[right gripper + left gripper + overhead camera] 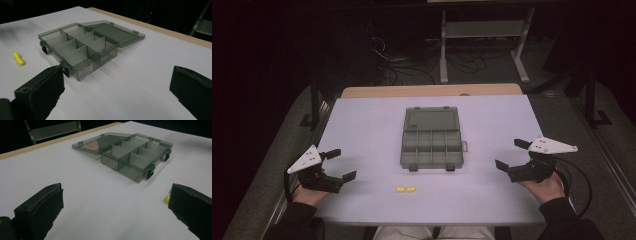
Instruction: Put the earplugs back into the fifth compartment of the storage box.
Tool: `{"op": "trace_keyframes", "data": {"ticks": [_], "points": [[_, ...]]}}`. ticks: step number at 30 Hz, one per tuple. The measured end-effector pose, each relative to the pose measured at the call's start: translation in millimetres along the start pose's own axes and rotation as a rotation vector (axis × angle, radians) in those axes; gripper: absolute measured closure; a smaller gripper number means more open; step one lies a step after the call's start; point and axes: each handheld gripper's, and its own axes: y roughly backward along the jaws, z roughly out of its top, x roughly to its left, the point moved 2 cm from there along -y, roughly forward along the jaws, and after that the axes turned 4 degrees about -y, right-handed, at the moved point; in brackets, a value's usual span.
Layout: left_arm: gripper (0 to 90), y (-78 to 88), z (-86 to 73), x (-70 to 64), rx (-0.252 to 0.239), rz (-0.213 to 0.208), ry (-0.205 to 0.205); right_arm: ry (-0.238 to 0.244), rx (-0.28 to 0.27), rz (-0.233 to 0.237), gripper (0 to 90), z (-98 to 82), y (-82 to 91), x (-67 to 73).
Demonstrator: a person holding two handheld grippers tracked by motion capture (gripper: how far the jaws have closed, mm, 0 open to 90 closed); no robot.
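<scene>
both tongs [337, 163] [511, 153] wide — box [432, 137] untouched

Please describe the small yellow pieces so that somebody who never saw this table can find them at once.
Start at the white table and find the grey transparent compartment box with its lid open, lying in the middle. Move from the box toward the person's edge: the two small yellow pieces lie there side by side on the bare surface. They are the only brightly coloured things on the table.
</scene>
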Motion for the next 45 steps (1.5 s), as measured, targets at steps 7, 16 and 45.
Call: {"op": "trace_keyframes", "data": {"ticks": [7,16,45], "points": [[0.0,1.1,0.4,-0.3,0.003,-0.004,0.003,-0.002,-0.005,0.007,0.0,0.3,1.5,0.8],[0.0,4.4,2.3,-0.2,0.009,-0.008,-0.006,0.003,-0.003,0.016,0.0,0.2,1.1,2.1],[0.0,-12.6,34.8,-18.0,0.152,-0.064,-0.126,0.010,0.003,0.019,0.0,0.8,-0.2,3.5]]}}
